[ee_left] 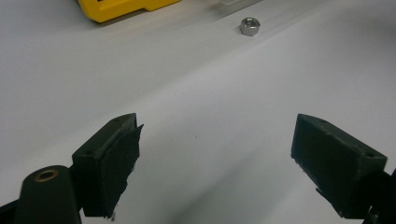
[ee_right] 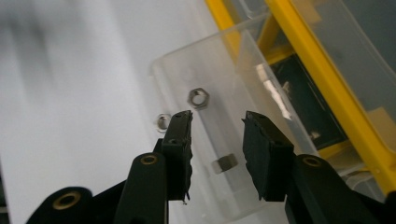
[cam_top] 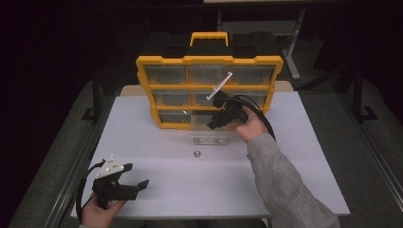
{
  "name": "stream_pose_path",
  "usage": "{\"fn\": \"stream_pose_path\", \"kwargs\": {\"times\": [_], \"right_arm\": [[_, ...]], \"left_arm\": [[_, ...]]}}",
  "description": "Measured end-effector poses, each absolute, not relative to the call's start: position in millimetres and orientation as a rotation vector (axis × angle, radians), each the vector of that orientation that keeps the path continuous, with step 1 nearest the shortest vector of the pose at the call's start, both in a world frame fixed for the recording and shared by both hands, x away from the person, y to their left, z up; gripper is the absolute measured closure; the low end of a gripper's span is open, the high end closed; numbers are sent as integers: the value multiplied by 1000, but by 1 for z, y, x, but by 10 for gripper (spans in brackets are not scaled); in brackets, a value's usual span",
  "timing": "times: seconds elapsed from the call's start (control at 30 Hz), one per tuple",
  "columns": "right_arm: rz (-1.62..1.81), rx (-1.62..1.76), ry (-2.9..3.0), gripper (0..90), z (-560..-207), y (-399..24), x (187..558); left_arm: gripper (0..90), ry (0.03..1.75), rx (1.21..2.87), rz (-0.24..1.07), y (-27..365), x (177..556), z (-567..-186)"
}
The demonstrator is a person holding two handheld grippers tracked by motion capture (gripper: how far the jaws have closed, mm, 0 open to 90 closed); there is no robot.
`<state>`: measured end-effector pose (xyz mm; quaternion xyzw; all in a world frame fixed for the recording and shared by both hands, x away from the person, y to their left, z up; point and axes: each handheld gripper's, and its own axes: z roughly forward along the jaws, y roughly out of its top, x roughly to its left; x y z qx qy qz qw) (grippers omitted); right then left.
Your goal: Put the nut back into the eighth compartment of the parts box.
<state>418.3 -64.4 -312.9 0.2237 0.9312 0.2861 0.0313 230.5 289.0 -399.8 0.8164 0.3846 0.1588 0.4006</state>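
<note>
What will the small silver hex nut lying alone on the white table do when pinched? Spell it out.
The small silver hex nut lies flat on the white table, so it probably won't roll. Being low and smooth metal, it could slip from wide black pads such as the left gripper has. It looks rigid and light, so a push would likely slide it.

White table [cam_top: 142, 142] in a dark room, grey floor [cam_top: 375, 142]
</note>
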Motion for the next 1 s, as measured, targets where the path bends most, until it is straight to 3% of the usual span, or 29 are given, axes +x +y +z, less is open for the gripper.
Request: {"fn": "stream_pose_path", "kwargs": {"times": [0.3, 1.0], "right_arm": [[916, 585, 2881, 544, -310, -68, 385], [891, 544, 2940, 460, -360, -54, 356]], "left_arm": [[150, 974, 2067, 405, 289, 230, -400], [150, 965, 2083, 404, 289, 231, -400]]}}
